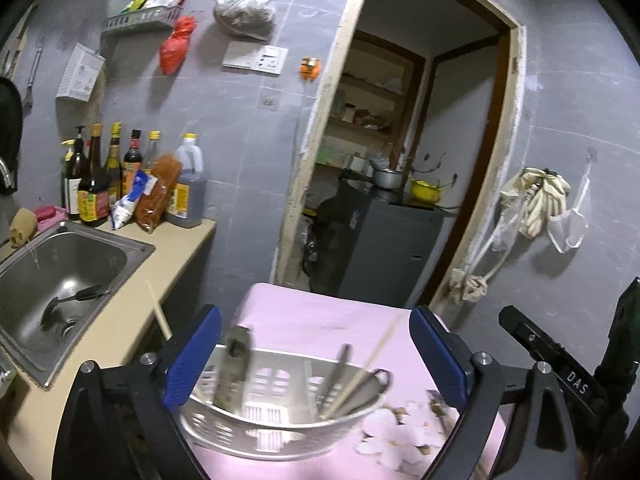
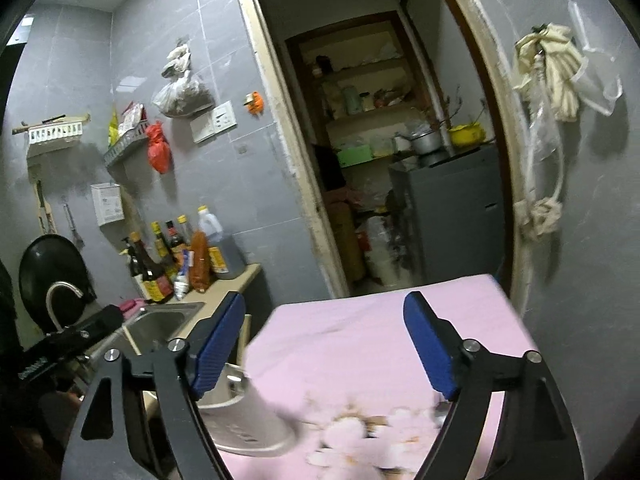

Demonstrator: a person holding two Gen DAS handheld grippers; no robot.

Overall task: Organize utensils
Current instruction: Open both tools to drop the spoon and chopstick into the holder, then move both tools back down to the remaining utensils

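Note:
A white slotted utensil basket (image 1: 280,412) stands on a pink flowered table (image 1: 320,320). It holds a cleaver (image 1: 236,364), chopsticks (image 1: 376,354) and other metal utensils. A spoon (image 1: 438,408) lies on the table right of the basket. My left gripper (image 1: 316,360) is open and empty, its blue fingers either side of the basket. My right gripper (image 2: 324,348) is open and empty above the table; the basket (image 2: 248,420) shows at its lower left. One chopstick (image 1: 160,312) lies on the counter.
A steel sink (image 1: 60,292) holding a dark utensil is set in the beige counter at left. Sauce bottles (image 1: 120,176) stand behind it. An open doorway (image 1: 400,160) leads to a pantry with a grey cabinet. Rags hang on the right wall.

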